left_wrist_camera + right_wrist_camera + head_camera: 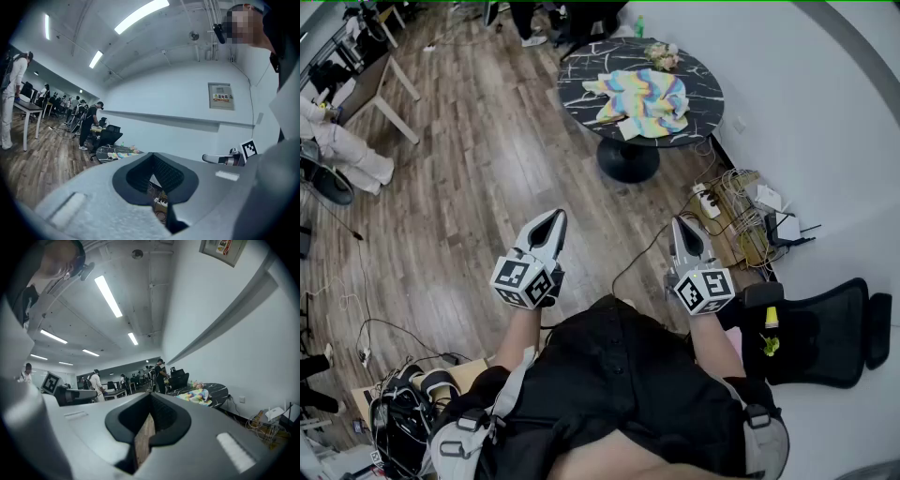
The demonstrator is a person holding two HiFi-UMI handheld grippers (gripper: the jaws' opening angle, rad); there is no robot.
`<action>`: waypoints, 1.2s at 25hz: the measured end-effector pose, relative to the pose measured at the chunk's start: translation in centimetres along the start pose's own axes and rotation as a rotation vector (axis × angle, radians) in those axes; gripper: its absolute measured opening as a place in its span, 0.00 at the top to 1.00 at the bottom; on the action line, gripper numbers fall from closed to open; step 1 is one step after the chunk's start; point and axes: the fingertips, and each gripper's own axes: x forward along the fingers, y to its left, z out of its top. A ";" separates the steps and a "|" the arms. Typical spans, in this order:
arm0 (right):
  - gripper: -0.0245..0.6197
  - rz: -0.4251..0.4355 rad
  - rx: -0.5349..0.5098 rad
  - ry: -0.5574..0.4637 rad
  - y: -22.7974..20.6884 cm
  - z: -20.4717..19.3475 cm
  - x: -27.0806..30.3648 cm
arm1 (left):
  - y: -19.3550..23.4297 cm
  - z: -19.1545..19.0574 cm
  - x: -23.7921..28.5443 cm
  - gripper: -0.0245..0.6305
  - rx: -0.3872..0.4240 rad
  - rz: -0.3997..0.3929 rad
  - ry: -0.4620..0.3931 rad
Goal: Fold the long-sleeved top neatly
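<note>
A wide floor of brown wooden planks [478, 178] is seen across the left and middle of the head view. It is bounded on the right by a smooth white wall [825, 103].

One round table with a black top veined in white like marble [581, 66] is seen at the upper centre, on a single black pedestal, close to the wall. One black mesh office chair [825, 337] is placed at the lower right, against the wall.

One soft, rumpled, rainbow-striped long-sleeved top [642, 98] is spread on the right half of the table. It reaches the near rim, and dark tabletop is left bare to its left. It lies well apart from both grippers.

Two grey, wedge-shaped plastic grippers are held level at the middle of the frame, side by side. These are the left gripper [554, 218] and the right gripper [682, 225], and each is fitted with one cube of black-and-white square markers. In both, the ribbed dark pads are pressed together, and nothing is held between them.

A broad stretch of bare planks is left open between the grippers and the table. One tangle of pale cables with a white power strip [727, 202] is heaped by the wall at the right.
</note>
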 end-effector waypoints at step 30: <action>0.77 0.002 0.077 -0.034 -5.6 0.5 -4.7 | -5.0 -2.0 2.4 0.65 0.006 0.004 0.041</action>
